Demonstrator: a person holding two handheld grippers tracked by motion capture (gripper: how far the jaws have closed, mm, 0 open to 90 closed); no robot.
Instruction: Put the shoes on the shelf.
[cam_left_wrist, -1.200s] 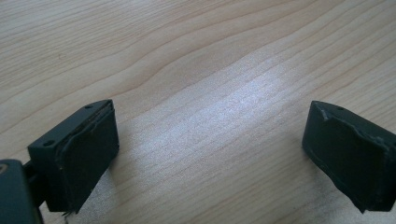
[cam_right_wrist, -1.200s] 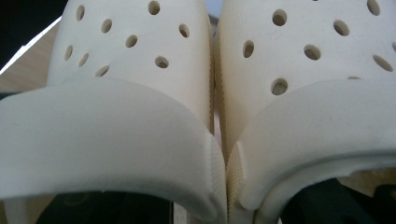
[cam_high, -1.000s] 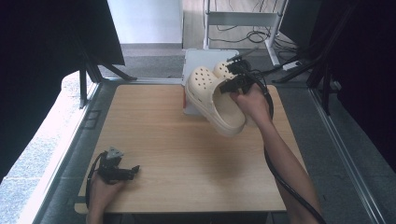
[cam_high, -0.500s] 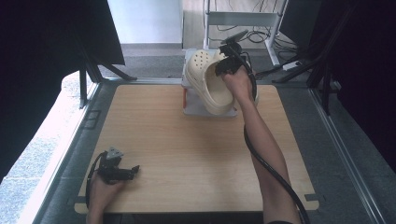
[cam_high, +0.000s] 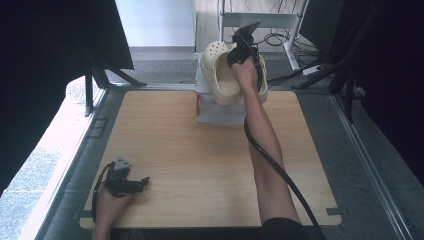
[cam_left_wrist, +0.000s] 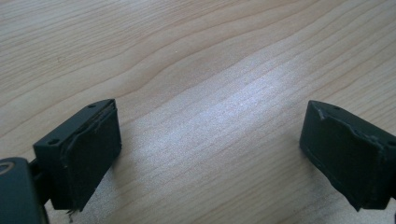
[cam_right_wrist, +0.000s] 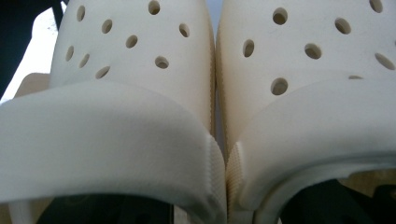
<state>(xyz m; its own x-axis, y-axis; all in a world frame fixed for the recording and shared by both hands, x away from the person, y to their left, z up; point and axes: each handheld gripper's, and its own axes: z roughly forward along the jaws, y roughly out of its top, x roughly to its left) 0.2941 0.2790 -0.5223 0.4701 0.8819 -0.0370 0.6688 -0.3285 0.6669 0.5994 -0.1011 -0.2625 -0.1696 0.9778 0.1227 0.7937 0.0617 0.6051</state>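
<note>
A pair of cream foam clogs (cam_high: 226, 76) is seen at the far edge of the wooden table (cam_high: 200, 160), held over a small white rack (cam_high: 212, 114) that stands there; whether the soles already rest on the rack cannot be told from the high view. In the right gripper view the two clogs are pressed side by side, the left clog (cam_right_wrist: 126, 93) and the right clog (cam_right_wrist: 317, 84) touching along their inner edges, their perforated toe caps pointing away and their heel straps nearest the camera. The right gripper (cam_high: 242, 46) is placed at the heel end of the pair; its jaws are hidden by the shoes, so it cannot be told whether they are clamped, though a hold on the adjoining rims or straps is judged likely.

The clogs are judged light and springy; the foam is expected to give under the pads rather than slip, and nothing fragile is involved. The best hold is judged to be across the two inner walls where they meet, so that both are carried as one; a hold on one strap alone could let the pair swing or part.

Nothing else is seen on the rack.

The left gripper (cam_high: 131, 184) is rested on the near left of the table, well apart from the shoes; its jaws are spread wide over bare wood, with nothing between them.
</note>
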